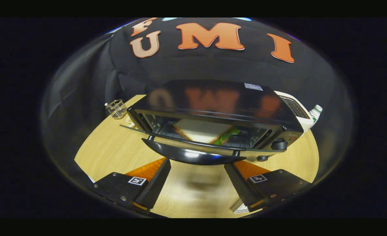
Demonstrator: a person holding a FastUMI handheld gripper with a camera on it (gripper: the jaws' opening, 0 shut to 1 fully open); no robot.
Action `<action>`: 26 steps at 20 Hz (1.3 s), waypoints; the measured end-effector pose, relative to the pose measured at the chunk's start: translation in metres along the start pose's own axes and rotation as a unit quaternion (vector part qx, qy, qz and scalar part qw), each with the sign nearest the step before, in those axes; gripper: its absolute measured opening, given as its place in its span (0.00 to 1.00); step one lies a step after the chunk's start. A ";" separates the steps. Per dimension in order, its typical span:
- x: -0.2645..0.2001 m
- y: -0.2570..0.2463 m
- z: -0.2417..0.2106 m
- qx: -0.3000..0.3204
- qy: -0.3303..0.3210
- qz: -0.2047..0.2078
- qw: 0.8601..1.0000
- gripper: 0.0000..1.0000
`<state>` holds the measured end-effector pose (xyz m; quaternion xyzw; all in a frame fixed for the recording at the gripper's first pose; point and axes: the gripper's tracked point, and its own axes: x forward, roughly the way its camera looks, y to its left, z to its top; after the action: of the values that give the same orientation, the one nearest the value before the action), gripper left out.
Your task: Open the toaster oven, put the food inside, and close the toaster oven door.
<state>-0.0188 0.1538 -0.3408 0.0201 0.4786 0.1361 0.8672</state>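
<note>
Sandwich inside toaster oven, door seemingly half-open, gripper spread wide

My gripper is pretty chunky: two wedge-shaped fingers tapering toward twelve o'clock, spread wide apart. Each one sits on a flat blocky carrier plate with a little square black-and-white tracking marker stuck on top. I can spot a couple of small round screws on the carrier at seven o'clock, one more at five o'clock.
</note>
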 end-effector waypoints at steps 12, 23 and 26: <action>-0.012 -0.015 0.031 -0.016 -0.037 -0.029 0.999 0.97; -0.128 -0.052 0.102 -0.015 -0.185 -0.061 0.981 0.97; -0.169 -0.059 0.129 -0.009 -0.242 -0.067 0.968 0.97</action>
<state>0.0170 0.0662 -0.1414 0.0122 0.2539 0.0730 0.9644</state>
